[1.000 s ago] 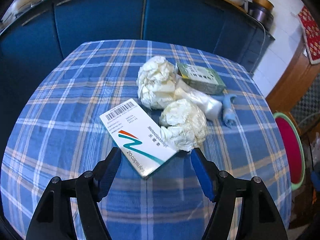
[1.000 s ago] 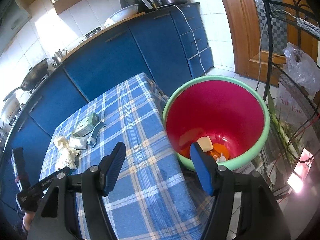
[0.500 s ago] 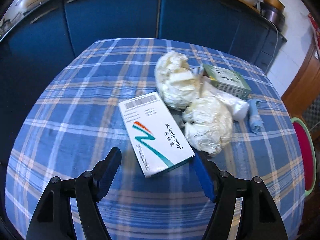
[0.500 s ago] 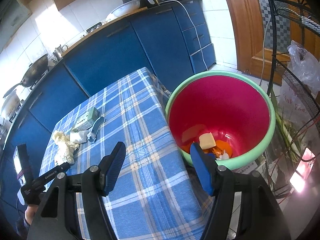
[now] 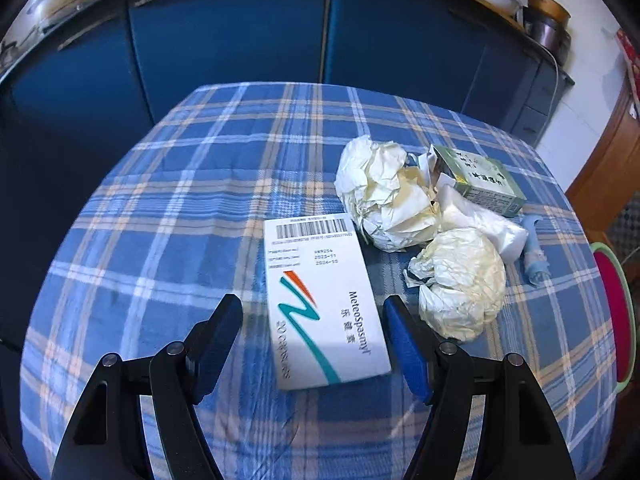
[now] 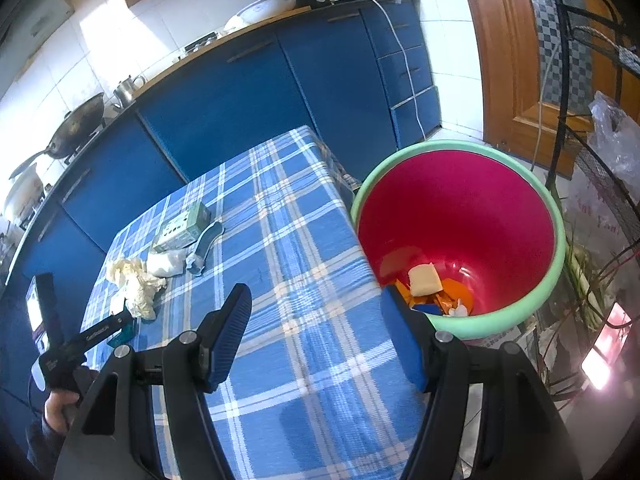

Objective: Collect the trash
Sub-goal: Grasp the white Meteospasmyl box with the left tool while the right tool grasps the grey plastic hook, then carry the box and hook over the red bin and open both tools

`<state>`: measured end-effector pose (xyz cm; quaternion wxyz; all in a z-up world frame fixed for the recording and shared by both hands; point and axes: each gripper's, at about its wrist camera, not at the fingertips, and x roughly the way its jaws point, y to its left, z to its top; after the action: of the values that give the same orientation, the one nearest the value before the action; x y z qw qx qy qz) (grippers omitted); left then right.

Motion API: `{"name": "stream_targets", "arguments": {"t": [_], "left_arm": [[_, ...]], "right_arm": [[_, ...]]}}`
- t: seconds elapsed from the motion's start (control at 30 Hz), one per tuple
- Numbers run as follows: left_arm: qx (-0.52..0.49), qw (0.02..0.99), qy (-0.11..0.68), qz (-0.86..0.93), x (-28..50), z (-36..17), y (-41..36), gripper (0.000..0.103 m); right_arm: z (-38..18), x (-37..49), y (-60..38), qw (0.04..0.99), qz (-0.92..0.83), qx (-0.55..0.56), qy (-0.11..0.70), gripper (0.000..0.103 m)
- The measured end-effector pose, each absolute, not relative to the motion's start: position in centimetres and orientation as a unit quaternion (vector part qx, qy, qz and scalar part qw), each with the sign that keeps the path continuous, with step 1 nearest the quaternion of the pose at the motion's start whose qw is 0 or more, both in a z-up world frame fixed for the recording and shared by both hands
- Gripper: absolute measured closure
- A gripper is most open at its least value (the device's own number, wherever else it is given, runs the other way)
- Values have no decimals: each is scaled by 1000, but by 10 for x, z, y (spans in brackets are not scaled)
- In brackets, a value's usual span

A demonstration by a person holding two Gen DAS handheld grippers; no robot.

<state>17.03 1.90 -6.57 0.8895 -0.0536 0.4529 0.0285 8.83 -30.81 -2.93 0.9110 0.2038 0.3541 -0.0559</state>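
Observation:
A white medicine box [image 5: 324, 300] with a barcode and a teal stripe lies flat on the blue plaid tablecloth [image 5: 160, 240]. My left gripper [image 5: 314, 312] hangs open over it, one finger on each side of the box, pads apart from it. Right of the box lie two crumpled paper balls [image 5: 384, 196] [image 5: 464, 284], a white plastic wrapper [image 5: 484, 224], a green carton [image 5: 478, 178] and a blue plastic piece [image 5: 534, 252]. My right gripper [image 6: 316, 312] is open and empty above the table's edge, beside the red bin [image 6: 460, 208] with a green rim, which holds some scraps.
Blue kitchen cabinets [image 5: 280, 28] stand close behind the table. A wire rack [image 6: 600, 160] with plastic bags stands right of the bin, with a wooden door [image 6: 516, 40] behind. In the right wrist view the left gripper [image 6: 120, 326] and the hand holding it show at lower left.
My left gripper has shifted left and slightly closer, so the white box now lies between its fingers and the paper balls sit off to the right. The right gripper has stayed almost still.

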Motion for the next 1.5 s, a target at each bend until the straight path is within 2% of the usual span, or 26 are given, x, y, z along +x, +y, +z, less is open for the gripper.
{"name": "stream_targets", "arguments": {"t": [0.07, 0.13, 0.63, 0.93, 1.03, 1.27, 1.37, 1.43, 1.5], "left_arm": [[-47, 893, 448, 27, 171, -66, 18, 30], [-42, 896, 442, 19, 169, -65, 19, 48], [-62, 921, 385, -9, 145, -28, 54, 50], [-79, 924, 373, 7, 152, -24, 76, 51], [-83, 925, 371, 9, 155, -24, 80, 51], [-89, 923, 374, 7, 161, -28, 82, 51], [-87, 923, 375, 4, 161, -28, 80, 51], [-87, 923, 375, 2, 161, -28, 78, 51], [-87, 923, 375, -1, 160, -27, 77, 51]], "right_arm": [[-28, 91, -304, 912, -56, 198, 356, 34], [-28, 95, -300, 912, -55, 193, 358, 34], [-31, 153, -231, 909, -1, 144, 391, 34], [-49, 204, -188, 902, 27, 109, 418, 35], [-56, 218, -182, 899, 26, 98, 425, 43], [-70, 243, -171, 894, 31, 83, 440, 54], [-71, 245, -168, 896, 29, 71, 436, 66], [-71, 245, -167, 897, 30, 68, 435, 78], [-72, 244, -168, 897, 33, 67, 435, 79]]}}
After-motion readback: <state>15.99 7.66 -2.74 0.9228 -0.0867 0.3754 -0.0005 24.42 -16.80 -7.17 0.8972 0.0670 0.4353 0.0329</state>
